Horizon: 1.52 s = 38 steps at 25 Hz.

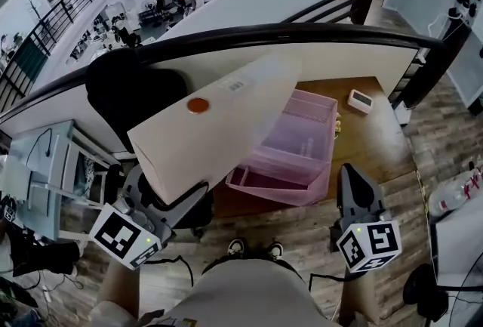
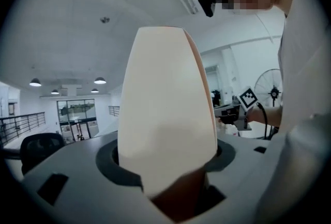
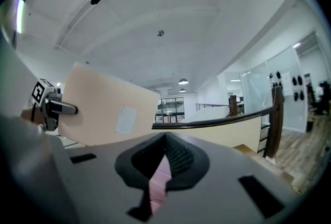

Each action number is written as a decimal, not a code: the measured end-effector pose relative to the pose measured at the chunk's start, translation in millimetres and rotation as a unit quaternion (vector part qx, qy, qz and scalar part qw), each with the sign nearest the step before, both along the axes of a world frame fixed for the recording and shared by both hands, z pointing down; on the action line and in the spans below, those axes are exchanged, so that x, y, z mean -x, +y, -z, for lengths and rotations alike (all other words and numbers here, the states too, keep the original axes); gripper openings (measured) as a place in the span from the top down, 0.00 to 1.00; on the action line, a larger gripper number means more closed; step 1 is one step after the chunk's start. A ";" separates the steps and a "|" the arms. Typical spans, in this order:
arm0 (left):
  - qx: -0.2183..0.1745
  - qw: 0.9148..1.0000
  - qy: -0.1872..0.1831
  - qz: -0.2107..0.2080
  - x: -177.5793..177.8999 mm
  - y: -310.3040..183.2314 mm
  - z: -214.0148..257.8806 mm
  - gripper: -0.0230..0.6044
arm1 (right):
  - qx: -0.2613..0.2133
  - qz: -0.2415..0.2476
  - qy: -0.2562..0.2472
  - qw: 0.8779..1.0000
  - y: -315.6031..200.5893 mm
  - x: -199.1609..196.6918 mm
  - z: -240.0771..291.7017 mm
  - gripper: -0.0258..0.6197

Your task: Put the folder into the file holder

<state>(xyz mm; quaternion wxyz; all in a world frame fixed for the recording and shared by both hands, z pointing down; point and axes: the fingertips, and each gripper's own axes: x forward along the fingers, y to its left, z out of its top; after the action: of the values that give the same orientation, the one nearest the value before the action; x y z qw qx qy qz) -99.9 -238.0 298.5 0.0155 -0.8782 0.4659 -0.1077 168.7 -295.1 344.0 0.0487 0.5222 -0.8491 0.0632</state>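
Cream-coloured and stiff, the folder (image 1: 219, 121) is clamped at its lower corner between the jaws of the left hand-held gripper (image 1: 175, 195). It is held tilted in the air, up and to the left of the pink file holder (image 1: 281, 194), and none of it is inside yet. An orange dot (image 1: 198, 104) sits on its upper face. The holder stands on the wooden worktop (image 1: 361, 138), near a small white device (image 1: 359, 100). The right hand-held gripper (image 1: 353, 180) hangs at the worktop's near right edge, jaws together and gripping nothing.
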 end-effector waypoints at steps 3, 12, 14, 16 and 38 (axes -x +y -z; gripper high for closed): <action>0.025 0.997 -0.041 -0.060 -6.3 -2.8 -0.7 0.48 | 0.003 -0.006 0.001 1.000 1.1 -1.0 -2.9 0.96; 0.036 0.970 -0.126 -0.205 -33.3 3.2 10.6 0.48 | 0.020 -0.031 0.002 0.999 7.2 -13.7 -12.6 0.96; 0.042 0.959 -0.148 -0.237 -34.7 6.9 5.7 0.48 | 0.021 -0.037 0.003 0.999 7.8 -16.7 -13.5 0.96; 0.052 0.951 -0.177 -0.248 -36.1 5.1 -5.2 0.48 | 0.022 -0.041 0.004 0.999 8.2 -19.3 -14.4 0.96; 0.132 0.854 -0.361 -0.351 -78.6 -31.5 -124.5 0.49 | 0.049 -0.079 0.009 0.996 13.3 -38.1 -34.7 0.96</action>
<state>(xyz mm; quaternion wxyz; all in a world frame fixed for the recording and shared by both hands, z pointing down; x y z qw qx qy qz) -21.3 -269.4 423.0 0.1032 -0.8762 0.0694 -0.4656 206.7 -281.8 378.7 0.0766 0.5849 -0.8008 0.1039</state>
